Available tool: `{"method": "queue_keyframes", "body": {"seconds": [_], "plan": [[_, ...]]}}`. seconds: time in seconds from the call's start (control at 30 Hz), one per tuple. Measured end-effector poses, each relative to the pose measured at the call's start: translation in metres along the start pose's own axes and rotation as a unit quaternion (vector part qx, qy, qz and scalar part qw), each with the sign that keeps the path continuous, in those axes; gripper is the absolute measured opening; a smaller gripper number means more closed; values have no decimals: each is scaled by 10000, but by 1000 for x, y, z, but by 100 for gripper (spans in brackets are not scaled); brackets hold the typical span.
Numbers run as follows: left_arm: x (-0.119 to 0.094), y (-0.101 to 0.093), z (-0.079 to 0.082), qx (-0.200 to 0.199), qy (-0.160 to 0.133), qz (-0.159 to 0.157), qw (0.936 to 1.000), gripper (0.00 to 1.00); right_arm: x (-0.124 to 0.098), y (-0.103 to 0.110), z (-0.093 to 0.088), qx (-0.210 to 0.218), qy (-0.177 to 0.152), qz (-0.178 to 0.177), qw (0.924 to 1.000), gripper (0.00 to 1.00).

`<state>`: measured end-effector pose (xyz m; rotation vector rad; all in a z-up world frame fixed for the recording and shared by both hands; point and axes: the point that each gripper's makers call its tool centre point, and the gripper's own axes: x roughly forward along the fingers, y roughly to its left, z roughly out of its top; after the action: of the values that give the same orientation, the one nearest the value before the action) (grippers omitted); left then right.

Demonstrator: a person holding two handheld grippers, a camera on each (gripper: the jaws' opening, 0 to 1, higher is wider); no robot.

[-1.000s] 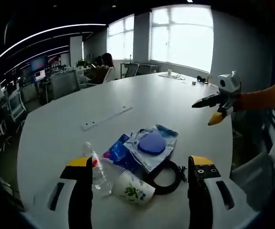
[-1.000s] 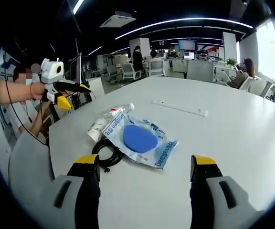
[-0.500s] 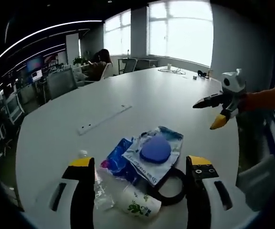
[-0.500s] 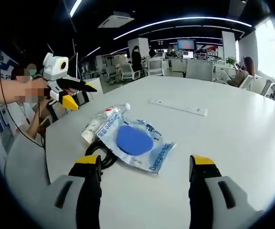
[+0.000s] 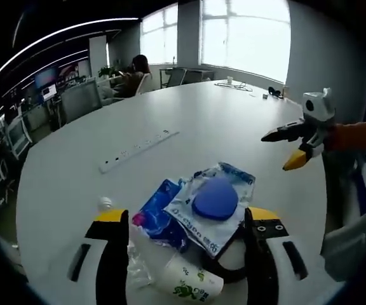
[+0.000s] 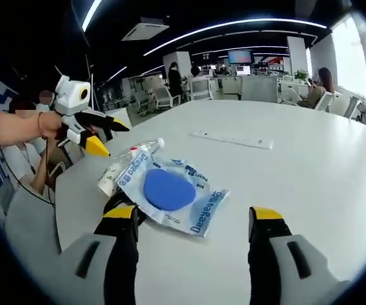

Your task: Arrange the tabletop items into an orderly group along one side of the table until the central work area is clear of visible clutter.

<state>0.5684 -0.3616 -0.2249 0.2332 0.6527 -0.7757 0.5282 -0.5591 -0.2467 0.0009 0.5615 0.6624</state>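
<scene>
Between left gripper (image 5: 183, 222) wide jaws — blue-disc packet (image 5: 213, 202), cup (image 5: 189, 284), bottle (image 5: 135, 267); right gripper (image 6: 192, 219) jaws wide too.

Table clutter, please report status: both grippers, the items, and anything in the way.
Left gripper open, empty, over the pile. Right gripper open, empty. Clear bag with blue disc on top of water bottle, paper cup, black cable. Power strip lies apart.

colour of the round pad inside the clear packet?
Blue. The round pad inside the clear packet shows best in the right gripper view.
</scene>
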Motion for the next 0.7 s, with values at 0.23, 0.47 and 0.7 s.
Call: {"method": "queue_keyframes", "body": {"seconds": [0.23,0.47,0.7], "plan": [[11,3,-6,-55,104,48,9999,70,12,0,-4,62,14,-14,10000,65],[23,7,-15,-220,236,87,9994,64,25,-2,-13,210,70,-61,9997,59],[33,8,-23,-230,357,118,9990,55,36,-6,-23,338,150,-124,9992,53]]}}
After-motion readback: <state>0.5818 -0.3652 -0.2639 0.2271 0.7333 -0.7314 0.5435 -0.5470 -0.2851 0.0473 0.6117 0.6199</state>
